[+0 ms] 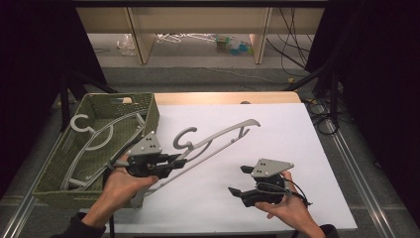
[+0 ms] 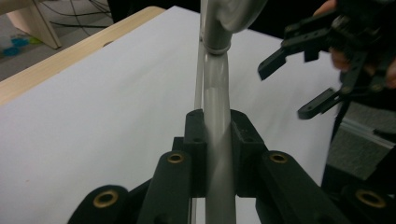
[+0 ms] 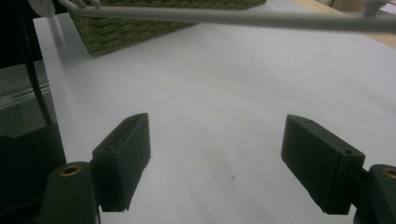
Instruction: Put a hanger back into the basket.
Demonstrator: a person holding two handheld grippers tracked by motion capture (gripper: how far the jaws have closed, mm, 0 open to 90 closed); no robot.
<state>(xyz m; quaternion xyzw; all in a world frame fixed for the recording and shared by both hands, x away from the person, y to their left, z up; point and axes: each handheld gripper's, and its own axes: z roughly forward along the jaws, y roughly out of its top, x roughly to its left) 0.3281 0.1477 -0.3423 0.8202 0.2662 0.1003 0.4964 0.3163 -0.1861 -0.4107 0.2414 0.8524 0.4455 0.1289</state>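
A grey plastic hanger (image 1: 223, 134) hangs tilted above the white table top (image 1: 282, 144), hook toward the basket. My left gripper (image 1: 181, 159) is shut on the hanger's arm near the hook. In the left gripper view the black pads (image 2: 195, 140) clamp the grey bar (image 2: 216, 84) from both sides. Near the table's front right my right gripper (image 1: 237, 181) stands open, with nothing between its fingers. Its jaws (image 3: 219, 135) frame bare white surface, with the hanger's bar (image 3: 233, 18) crossing above. From the left gripper's camera, the right gripper (image 2: 283, 92) sits at the upper right.
A green woven basket (image 1: 151, 116) stands at the left edge with more grey hangers (image 1: 94, 136) inside; its corner (image 3: 140, 23) lies ahead of the right gripper. A wooden strip (image 1: 223, 97) borders the table's far side. Shelf legs and cables lie beyond.
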